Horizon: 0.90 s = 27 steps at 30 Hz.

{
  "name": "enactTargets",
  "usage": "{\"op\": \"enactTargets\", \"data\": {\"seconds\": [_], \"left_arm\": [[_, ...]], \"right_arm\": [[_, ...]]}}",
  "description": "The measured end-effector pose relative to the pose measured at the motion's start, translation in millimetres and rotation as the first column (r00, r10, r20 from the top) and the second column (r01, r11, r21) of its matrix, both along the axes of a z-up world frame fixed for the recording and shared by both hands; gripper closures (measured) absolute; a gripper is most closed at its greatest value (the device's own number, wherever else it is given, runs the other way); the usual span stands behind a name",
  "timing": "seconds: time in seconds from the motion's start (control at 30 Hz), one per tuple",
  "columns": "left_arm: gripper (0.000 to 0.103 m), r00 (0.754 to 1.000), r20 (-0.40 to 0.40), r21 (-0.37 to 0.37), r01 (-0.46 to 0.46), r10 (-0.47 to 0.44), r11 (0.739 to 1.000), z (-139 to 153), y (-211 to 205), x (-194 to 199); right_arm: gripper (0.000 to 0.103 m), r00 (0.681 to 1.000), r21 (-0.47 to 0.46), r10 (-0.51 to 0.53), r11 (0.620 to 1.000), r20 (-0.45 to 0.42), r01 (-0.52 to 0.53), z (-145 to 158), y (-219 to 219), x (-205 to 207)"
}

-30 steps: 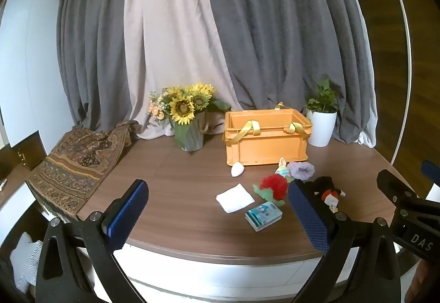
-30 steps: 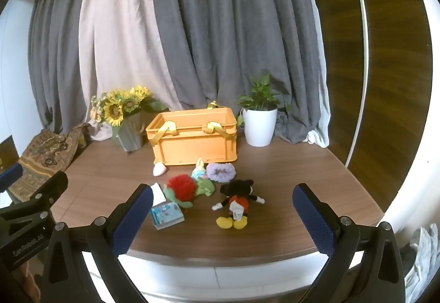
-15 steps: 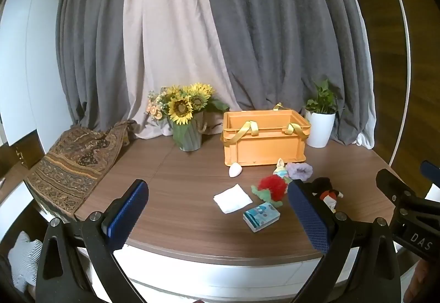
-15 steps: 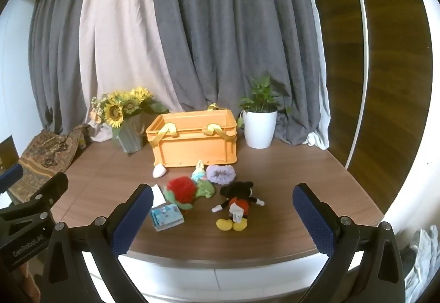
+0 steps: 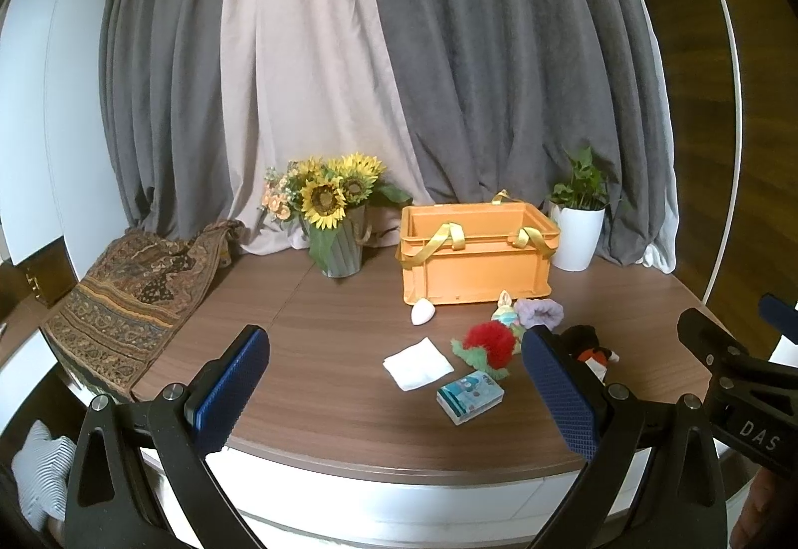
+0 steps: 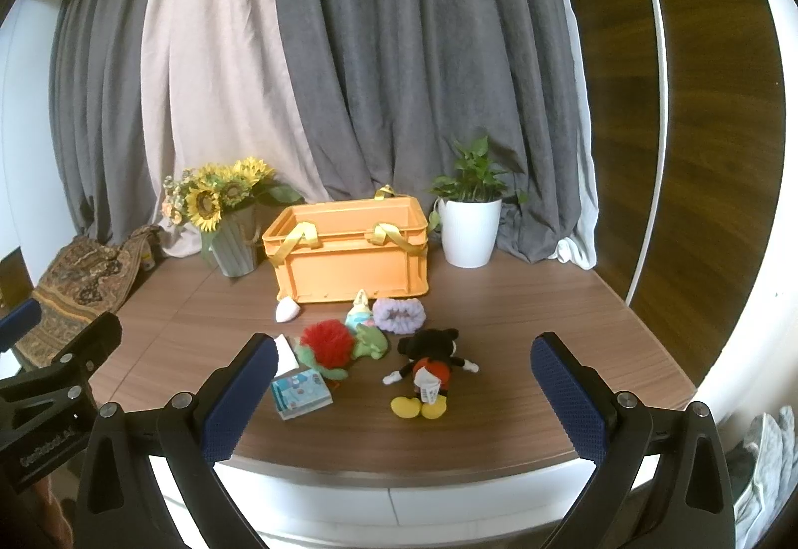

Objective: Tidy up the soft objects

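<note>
Both my grippers, left [image 5: 394,379] and right [image 6: 401,379], gape wide, empty. Mouse plush [image 6: 430,367] lies lower centre; orange crate [image 6: 349,262] mid-frame, seemingly empty.

A home room — draped curtains [image 6: 349,75], sunflower vase [image 5: 339,220], potted plant [image 6: 469,220] on a wooden table [image 6: 523,324]

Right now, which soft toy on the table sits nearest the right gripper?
The black mouse plush with red shorts and yellow shoes. It lies closest to the table's front edge, between the open right gripper fingers; the red pom-pom plush and purple scrunchie sit farther back.
</note>
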State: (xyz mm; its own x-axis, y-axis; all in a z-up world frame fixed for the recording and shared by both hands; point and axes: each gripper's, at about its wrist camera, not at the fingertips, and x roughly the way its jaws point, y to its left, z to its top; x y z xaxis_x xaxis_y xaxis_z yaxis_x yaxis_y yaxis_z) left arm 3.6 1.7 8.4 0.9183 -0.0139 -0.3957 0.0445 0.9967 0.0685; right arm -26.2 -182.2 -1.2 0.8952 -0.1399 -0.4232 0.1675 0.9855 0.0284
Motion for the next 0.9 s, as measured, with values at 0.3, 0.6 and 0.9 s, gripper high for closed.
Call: {"op": "enactTargets", "data": {"seconds": [0.3, 0.6, 0.9], "left_arm": [[0.0, 1.0, 0.0, 0.0, 0.003, -0.003, 1.0, -1.7, -1.9, 2.1], [0.0, 1.0, 0.002, 0.0, 0.002, -0.002, 1.0, -2.7, -3.2, 2.3], [0.0, 1.0, 0.001, -0.002, 0.006, -0.006, 1.0, -2.1, -5.3, 2.9]], "right_arm": [[0.0, 1.0, 0.002, 0.0, 1.0, -0.001, 0.0, 0.3, -0.4, 0.0], [0.0, 1.0, 0.003, 0.0, 1.0, -0.001, 0.0, -0.5, 0.0, -0.4], [0.0, 1.0, 0.004, -0.002, 1.0, 0.0, 0.002, -0.3, -1.3, 0.4]]}}
